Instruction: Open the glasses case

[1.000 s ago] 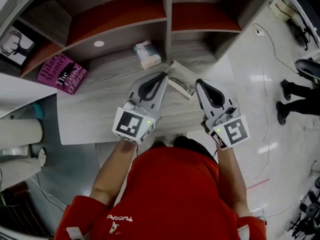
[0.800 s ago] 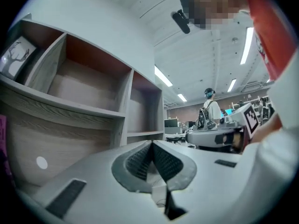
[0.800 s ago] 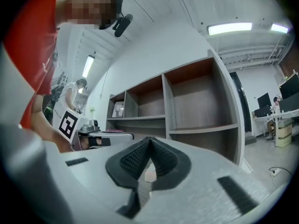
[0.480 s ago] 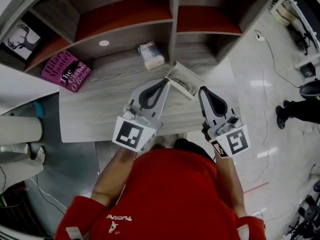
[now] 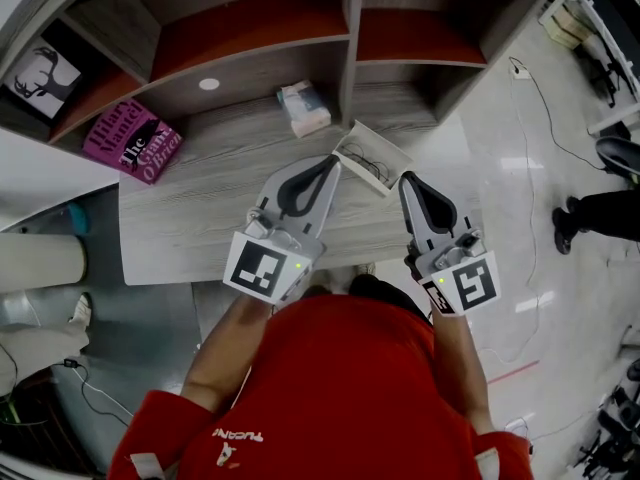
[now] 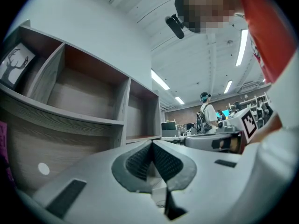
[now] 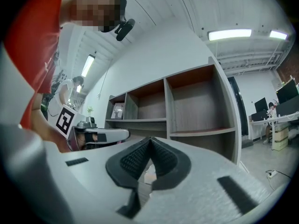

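Observation:
In the head view the white glasses case [image 5: 372, 158] lies on the grey wooden desk [image 5: 200, 208] with its inside showing and dark glasses in it. My left gripper [image 5: 333, 160] is shut and empty, its tip just left of the case's near corner. My right gripper [image 5: 405, 178] is shut and empty too, its tip just right of the case's near edge. In the left gripper view the ribbed pads [image 6: 140, 160] meet with nothing between them. The right gripper view shows the same closed pads [image 7: 163, 157].
A small pale packet [image 5: 303, 108] lies on the desk behind the case. At the desk's far left lie a pink book [image 5: 132, 140] and a framed deer picture [image 5: 35, 70]. Open shelf compartments [image 5: 250, 28] rise behind. A person [image 5: 610, 208] stands on the floor at the right.
Both grippers have drawn back a little from the case towards me, still shut. The case has not moved on the desk.

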`<control>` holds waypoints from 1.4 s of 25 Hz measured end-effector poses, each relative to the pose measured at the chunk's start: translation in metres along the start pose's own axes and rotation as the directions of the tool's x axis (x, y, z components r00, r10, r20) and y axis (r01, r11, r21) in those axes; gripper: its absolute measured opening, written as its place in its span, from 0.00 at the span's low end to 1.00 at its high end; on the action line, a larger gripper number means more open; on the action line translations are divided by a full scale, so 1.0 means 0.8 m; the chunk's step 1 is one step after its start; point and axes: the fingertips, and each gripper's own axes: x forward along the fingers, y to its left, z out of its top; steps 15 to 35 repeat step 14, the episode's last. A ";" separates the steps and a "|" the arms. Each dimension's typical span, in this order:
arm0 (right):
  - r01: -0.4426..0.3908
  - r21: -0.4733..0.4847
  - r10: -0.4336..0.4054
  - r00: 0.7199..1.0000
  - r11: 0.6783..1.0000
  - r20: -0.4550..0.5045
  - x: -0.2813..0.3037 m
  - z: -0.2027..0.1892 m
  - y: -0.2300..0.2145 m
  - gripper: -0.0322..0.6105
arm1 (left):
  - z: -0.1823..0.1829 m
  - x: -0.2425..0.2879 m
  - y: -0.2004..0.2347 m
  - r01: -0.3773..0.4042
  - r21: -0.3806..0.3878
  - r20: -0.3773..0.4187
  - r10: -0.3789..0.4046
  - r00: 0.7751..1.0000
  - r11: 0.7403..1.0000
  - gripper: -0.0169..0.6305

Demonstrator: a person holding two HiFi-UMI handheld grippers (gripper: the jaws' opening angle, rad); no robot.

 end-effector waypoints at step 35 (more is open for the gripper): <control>0.014 -0.015 -0.014 1.000 1.000 -0.005 -0.007 0.001 0.000 0.05 | -0.001 -0.001 -0.004 0.019 -0.001 0.000 -0.019 1.000 1.000 0.04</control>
